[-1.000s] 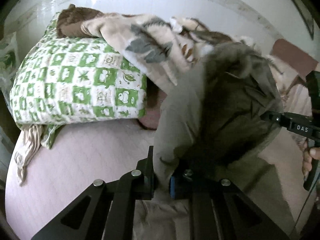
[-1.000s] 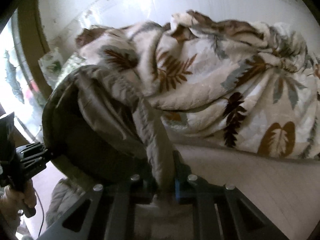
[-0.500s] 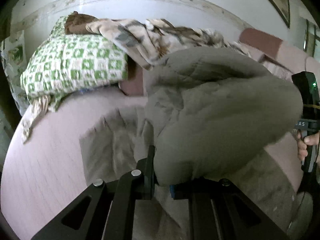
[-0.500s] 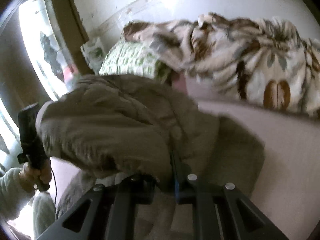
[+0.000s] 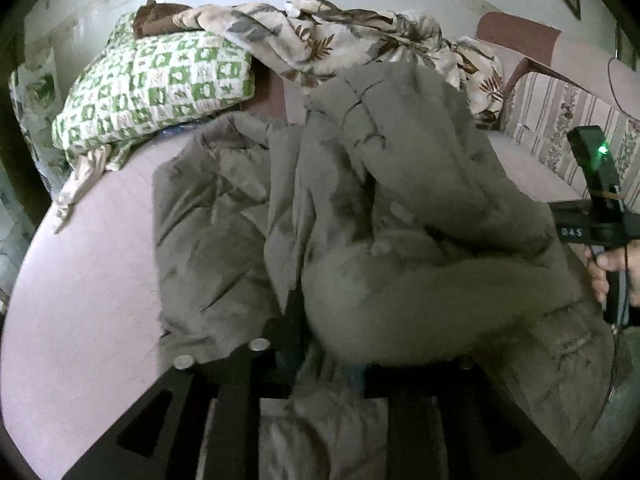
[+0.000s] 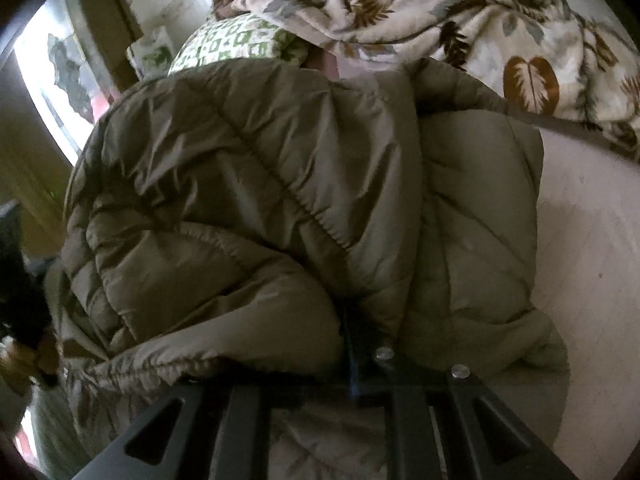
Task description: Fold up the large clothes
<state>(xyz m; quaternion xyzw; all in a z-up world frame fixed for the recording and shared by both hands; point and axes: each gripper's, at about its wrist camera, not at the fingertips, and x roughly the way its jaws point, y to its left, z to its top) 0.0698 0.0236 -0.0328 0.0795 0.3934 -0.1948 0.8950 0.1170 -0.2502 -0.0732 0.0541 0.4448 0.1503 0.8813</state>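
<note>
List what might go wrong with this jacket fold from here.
1. The left hand-held gripper is opening with the puffy olive jacket between its jaws; the bulging folded layer may spring back.
2. The right hand-held gripper is shut on the jacket's edge; pulling away could drag the fold askew.

Both wrist views look down, sharing the jacket (image 5: 400, 208) closely.

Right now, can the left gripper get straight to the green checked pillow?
Probably not directly. The left gripper, its jaws opening with jacket fabric between them, sits low behind the bulky olive jacket, which lies between it and the pillow. Swinging round over the bare pink sheet looks free.
</note>
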